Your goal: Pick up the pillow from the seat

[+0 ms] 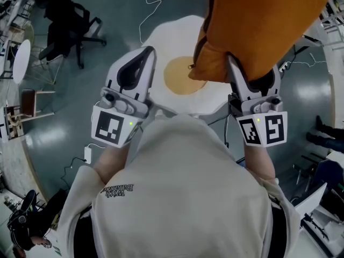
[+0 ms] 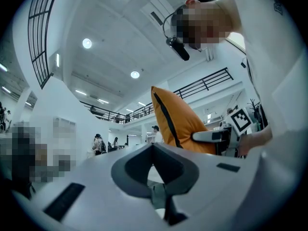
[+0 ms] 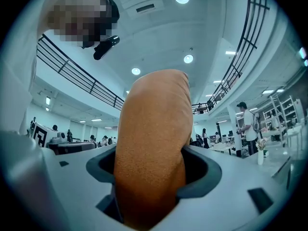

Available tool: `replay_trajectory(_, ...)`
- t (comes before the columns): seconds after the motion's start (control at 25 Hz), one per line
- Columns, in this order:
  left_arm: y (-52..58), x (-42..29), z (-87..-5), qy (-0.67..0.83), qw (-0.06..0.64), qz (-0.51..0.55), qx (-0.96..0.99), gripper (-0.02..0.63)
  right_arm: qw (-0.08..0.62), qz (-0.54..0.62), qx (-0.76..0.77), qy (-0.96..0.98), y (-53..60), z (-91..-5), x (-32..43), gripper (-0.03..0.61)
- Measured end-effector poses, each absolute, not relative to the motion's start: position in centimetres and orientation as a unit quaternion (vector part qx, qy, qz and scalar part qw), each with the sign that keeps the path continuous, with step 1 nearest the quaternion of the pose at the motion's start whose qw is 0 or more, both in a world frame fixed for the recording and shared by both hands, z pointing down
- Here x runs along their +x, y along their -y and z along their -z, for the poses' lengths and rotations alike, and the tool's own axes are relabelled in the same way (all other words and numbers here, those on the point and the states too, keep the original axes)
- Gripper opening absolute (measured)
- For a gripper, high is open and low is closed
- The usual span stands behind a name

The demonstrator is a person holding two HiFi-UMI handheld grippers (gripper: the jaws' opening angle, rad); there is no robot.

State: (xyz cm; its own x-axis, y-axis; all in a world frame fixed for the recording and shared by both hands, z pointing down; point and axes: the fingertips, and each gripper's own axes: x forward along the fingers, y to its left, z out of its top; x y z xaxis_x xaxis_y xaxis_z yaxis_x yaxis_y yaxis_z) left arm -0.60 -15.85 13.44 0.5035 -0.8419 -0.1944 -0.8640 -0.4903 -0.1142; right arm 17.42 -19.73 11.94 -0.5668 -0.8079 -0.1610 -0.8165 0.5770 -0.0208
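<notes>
Your right gripper [image 1: 232, 61] clamped on orange pillow [image 1: 263, 20], pillow held above egg-shaped seat [image 1: 166, 36], your left gripper [image 1: 146, 52] jaws together, empty, over seat's left edge

The pillow [image 3: 151, 148] is orange cloth with a rough, grainy weave. The left hand-held gripper [image 2: 153, 147] is smooth white plastic with matt grey pads [image 2: 122, 172]. The floor [image 1: 70, 117] looks smooth, slightly glossy.

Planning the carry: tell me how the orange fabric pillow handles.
The orange fabric pillow is likely soft: it bulges where the right gripper pinches it. Probably light: one edge grip holds it up. Textured cover should resist slipping.
</notes>
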Motion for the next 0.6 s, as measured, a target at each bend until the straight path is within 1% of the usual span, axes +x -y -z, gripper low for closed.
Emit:
replay_trajectory(0.24, 16.21, -0.73, -13.63, -0.496, 0.086, -0.061, -0.862, 0.009, 0.081, -0.016, -0.46, -0.884, 19.78, -11.96, 17.58, 0.348)
replay_trajectory(0.6, 15.96, -0.41, -13.67, -0.496, 0.09, -0.052, -0.862, 0.009, 0.094, 0.013, -0.449, -0.889, 19.42, -11.76, 17.57, 0.348)
